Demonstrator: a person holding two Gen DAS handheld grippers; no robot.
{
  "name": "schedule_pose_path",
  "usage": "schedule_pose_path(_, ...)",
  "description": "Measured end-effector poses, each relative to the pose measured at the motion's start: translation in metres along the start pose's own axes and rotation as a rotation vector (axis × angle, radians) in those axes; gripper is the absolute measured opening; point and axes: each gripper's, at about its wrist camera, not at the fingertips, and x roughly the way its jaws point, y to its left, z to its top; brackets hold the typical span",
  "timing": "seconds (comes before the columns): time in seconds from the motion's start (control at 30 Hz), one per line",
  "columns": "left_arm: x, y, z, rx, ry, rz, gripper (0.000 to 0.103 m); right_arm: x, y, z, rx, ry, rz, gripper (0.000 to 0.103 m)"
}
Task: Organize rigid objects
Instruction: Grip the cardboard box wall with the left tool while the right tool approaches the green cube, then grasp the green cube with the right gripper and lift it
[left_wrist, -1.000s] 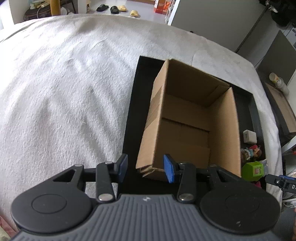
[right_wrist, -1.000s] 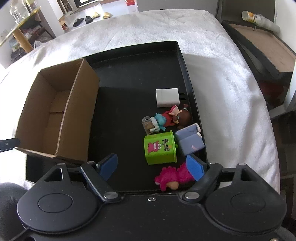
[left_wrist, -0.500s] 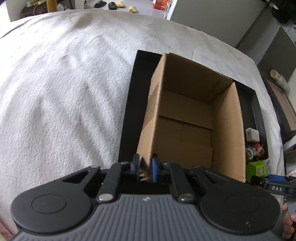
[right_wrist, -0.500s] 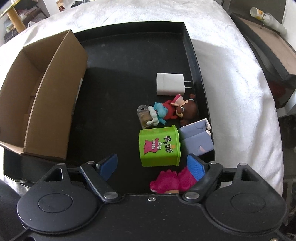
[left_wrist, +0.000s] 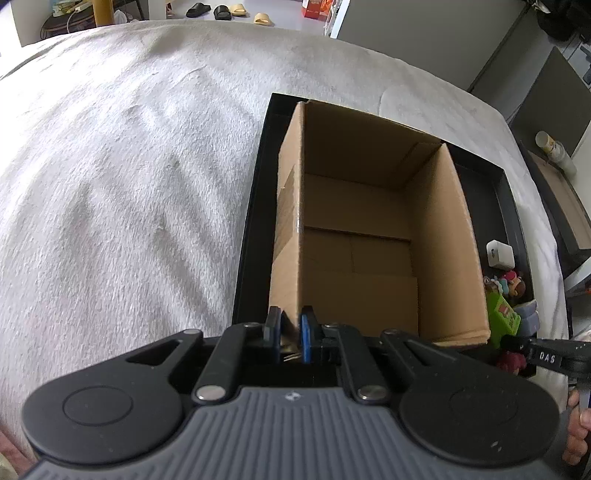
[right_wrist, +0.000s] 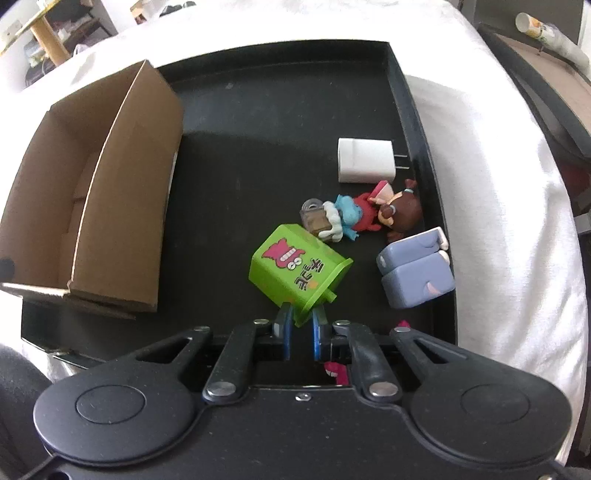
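Observation:
An open cardboard box (left_wrist: 369, 236) stands on the left of a black tray (right_wrist: 288, 110). My left gripper (left_wrist: 290, 334) is shut on the box's near left corner wall. My right gripper (right_wrist: 301, 332) is shut on the lower edge of a green toy box (right_wrist: 299, 266), which is tilted and lifted. On the tray's right lie a white charger (right_wrist: 365, 160), a small doll figure (right_wrist: 369, 214), a blue-grey case (right_wrist: 417, 273) and a pink toy (right_wrist: 334, 371), mostly hidden under my right gripper. The cardboard box also shows in the right wrist view (right_wrist: 92, 206).
The tray lies on a white blanket (left_wrist: 129, 184). A dark side table (right_wrist: 543, 74) with a cup (right_wrist: 532, 22) stands to the right. Slippers (left_wrist: 229, 9) lie on the floor far behind.
My left gripper closed on the box's corner wall. My right gripper moved in, closed on the green toy box and tilted it up.

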Motion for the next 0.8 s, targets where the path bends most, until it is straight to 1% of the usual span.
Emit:
schedule_pose_path(0.1, -0.002, -0.001, -0.003, -0.001, -0.005, 0.003, 0.010, -0.004, -0.007, -0.001, 0.038, -0.003, 0.020, 0.012)
schedule_pose_path(0.13, -0.002, 0.000, -0.003, -0.010, -0.003, 0.006, 0.010, -0.005, -0.011, -0.001, 0.057, -0.001, 0.036, 0.014)
schedule_pose_path(0.2, -0.001, 0.000, -0.002, -0.029, 0.001, 0.009, 0.010, -0.006, -0.017, 0.000, 0.085, -0.001, 0.042, 0.040)
schedule_pose_path(0.23, 0.000, 0.000, -0.001, -0.037, 0.002, 0.007, 0.010, -0.008, -0.018, 0.000, 0.088, -0.017, 0.031, 0.065)
schedule_pose_path(0.27, 0.000, 0.000, 0.001, -0.042, 0.004, 0.008, 0.010, -0.011, -0.018, 0.000, 0.088, -0.040, 0.014, 0.076)
schedule_pose_path(0.33, -0.002, -0.002, 0.002, -0.035, 0.002, 0.009, 0.010, -0.014, -0.016, 0.000, 0.078, -0.064, 0.013, 0.077)
schedule_pose_path(0.4, -0.003, -0.004, 0.002, -0.027, 0.001, 0.009, 0.010, -0.012, -0.015, 0.000, 0.072, -0.060, 0.021, 0.077)
schedule_pose_path(0.53, -0.004, -0.004, 0.000, -0.030, 0.005, 0.009, 0.010, -0.008, -0.009, 0.004, 0.037, -0.055, -0.009, 0.077)
schedule_pose_path(0.63, -0.004, -0.005, -0.002, -0.020, 0.005, 0.012, 0.010, -0.004, -0.001, 0.008, 0.009, -0.044, -0.013, 0.083)
schedule_pose_path(0.67, -0.004, -0.005, -0.002, -0.020, 0.007, 0.012, 0.010, -0.003, -0.001, 0.011, 0.024, -0.037, -0.006, 0.084)
schedule_pose_path(0.8, -0.005, -0.003, -0.003, -0.020, 0.009, 0.009, 0.010, 0.006, -0.006, 0.021, 0.167, 0.016, 0.046, 0.084)
